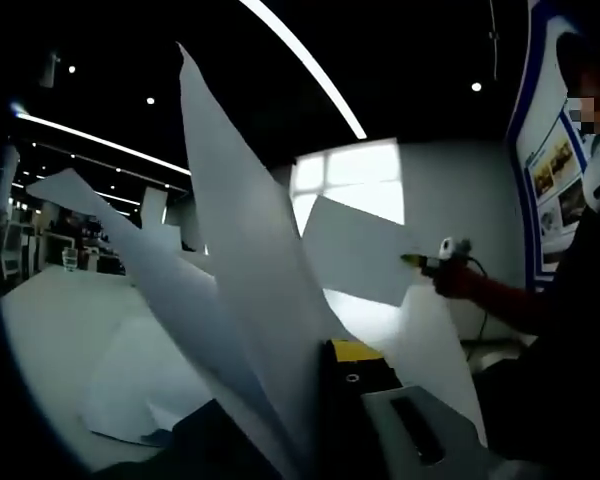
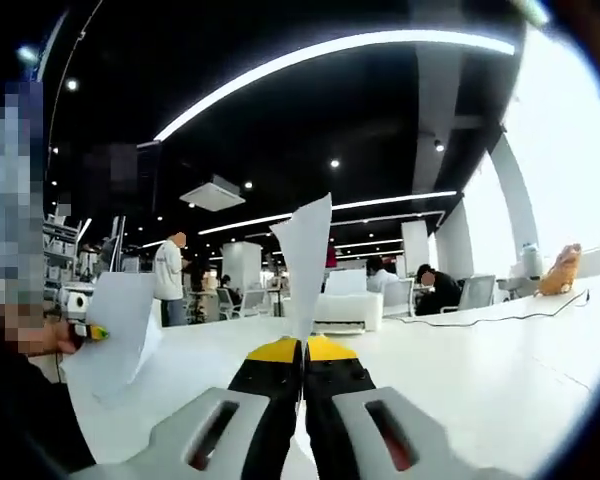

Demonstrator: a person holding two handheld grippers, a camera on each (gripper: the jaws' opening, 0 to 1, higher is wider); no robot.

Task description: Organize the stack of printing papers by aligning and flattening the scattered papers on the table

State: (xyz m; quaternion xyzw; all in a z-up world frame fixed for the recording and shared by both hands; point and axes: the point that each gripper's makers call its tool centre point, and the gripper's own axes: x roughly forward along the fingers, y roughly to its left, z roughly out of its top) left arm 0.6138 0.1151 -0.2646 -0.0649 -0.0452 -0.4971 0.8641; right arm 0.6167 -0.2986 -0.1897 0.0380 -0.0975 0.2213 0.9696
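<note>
My left gripper [image 1: 320,385] is shut on a fan of several white sheets [image 1: 240,270] that rise up and splay apart in the left gripper view. One jaw has a yellow tip; paper covers the other. More sheets [image 1: 130,390] lie crooked on the white table [image 1: 50,320]. My right gripper [image 2: 304,350] is shut on a single sheet [image 2: 305,265], seen edge-on and upright. The left gripper view has that right gripper [image 1: 442,258] at the right, holding its sheet [image 1: 360,260] in the air. In the right gripper view, the left gripper [image 2: 85,330] holds its papers [image 2: 115,330] at the left.
A white box-like machine [image 2: 345,310] stands on the table [image 2: 480,380], with a dark cable [image 2: 500,315] and an orange soft toy [image 2: 560,270] toward the right. A glass [image 1: 70,260] stands at the table's far end. People sit and stand in the background.
</note>
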